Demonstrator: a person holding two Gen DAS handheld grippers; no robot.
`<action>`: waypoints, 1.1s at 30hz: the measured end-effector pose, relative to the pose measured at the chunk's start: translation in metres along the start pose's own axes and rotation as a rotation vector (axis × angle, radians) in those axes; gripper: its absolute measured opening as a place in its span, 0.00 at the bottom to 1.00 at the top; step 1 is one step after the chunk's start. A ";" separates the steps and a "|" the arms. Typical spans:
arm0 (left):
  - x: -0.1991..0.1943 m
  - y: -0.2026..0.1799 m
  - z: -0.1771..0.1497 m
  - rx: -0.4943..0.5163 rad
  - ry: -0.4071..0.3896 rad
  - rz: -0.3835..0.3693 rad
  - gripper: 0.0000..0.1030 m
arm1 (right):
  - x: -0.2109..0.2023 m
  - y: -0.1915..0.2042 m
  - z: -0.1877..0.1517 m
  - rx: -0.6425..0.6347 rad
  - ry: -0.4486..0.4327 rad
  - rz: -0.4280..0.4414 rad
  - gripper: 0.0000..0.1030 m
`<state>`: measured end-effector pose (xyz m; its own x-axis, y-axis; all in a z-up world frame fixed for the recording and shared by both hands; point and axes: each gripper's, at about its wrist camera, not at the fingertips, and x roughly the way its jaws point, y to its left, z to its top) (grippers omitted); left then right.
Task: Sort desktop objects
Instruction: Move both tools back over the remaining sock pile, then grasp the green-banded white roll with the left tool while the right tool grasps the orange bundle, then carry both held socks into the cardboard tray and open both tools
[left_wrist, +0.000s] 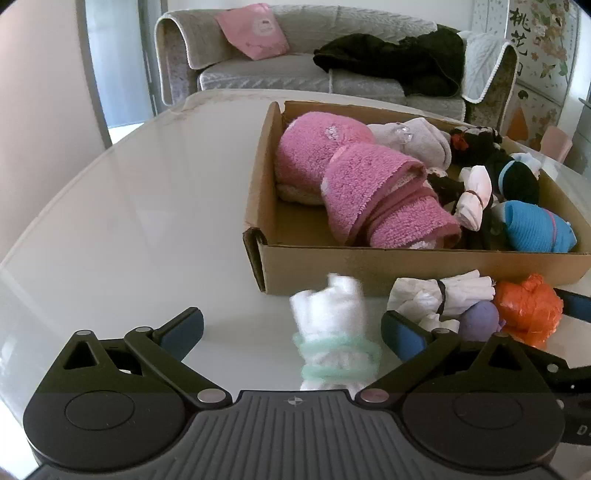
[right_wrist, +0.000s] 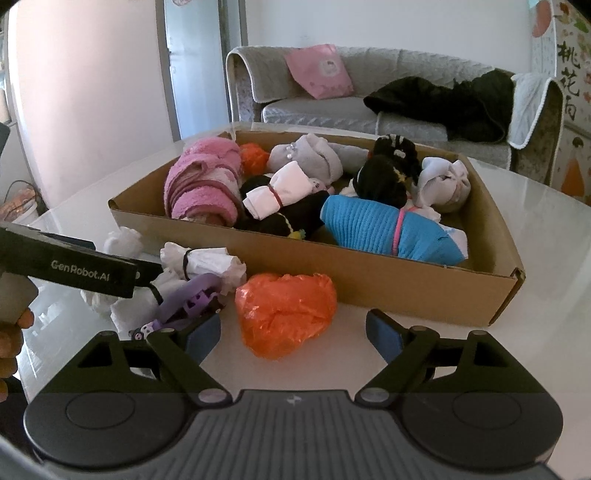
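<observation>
My left gripper (left_wrist: 291, 332) is open low over the white table. A white sock bundle with mint-green bands (left_wrist: 336, 332) stands between its fingers, nearer the right one, and neither pad touches it. My right gripper (right_wrist: 293, 336) is open around an orange plastic-bag bundle (right_wrist: 286, 314), with gaps on both sides. A white bundle tied with a black band (right_wrist: 199, 264) and a purple item (right_wrist: 192, 299) lie left of the orange bundle. The cardboard box (left_wrist: 369, 266) behind them holds pink fluffy, grey, black, white and blue (right_wrist: 388, 232) bundles.
The left gripper's housing (right_wrist: 74, 269) reaches in from the left over the white bundle, with a hand (right_wrist: 14, 332) below it. The box (right_wrist: 369, 284) fills the table's middle and right. A grey sofa (left_wrist: 295, 74) with a pink cushion and dark clothing stands beyond the table's far edge.
</observation>
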<state>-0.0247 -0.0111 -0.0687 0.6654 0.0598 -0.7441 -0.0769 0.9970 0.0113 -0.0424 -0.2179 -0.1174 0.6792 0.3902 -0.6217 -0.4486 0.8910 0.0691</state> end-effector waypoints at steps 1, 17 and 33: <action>-0.001 -0.001 0.000 0.003 0.001 -0.001 1.00 | 0.001 0.000 0.000 -0.001 0.000 0.002 0.81; -0.016 0.002 -0.002 0.050 -0.017 -0.086 0.36 | 0.001 -0.004 0.003 0.011 -0.011 0.036 0.45; -0.068 0.024 0.038 0.010 -0.144 -0.170 0.36 | -0.056 -0.071 0.018 0.320 -0.156 0.243 0.45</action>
<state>-0.0433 0.0103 0.0079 0.7671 -0.1030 -0.6331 0.0522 0.9938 -0.0984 -0.0380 -0.2991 -0.0735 0.6667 0.6059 -0.4341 -0.4203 0.7865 0.4525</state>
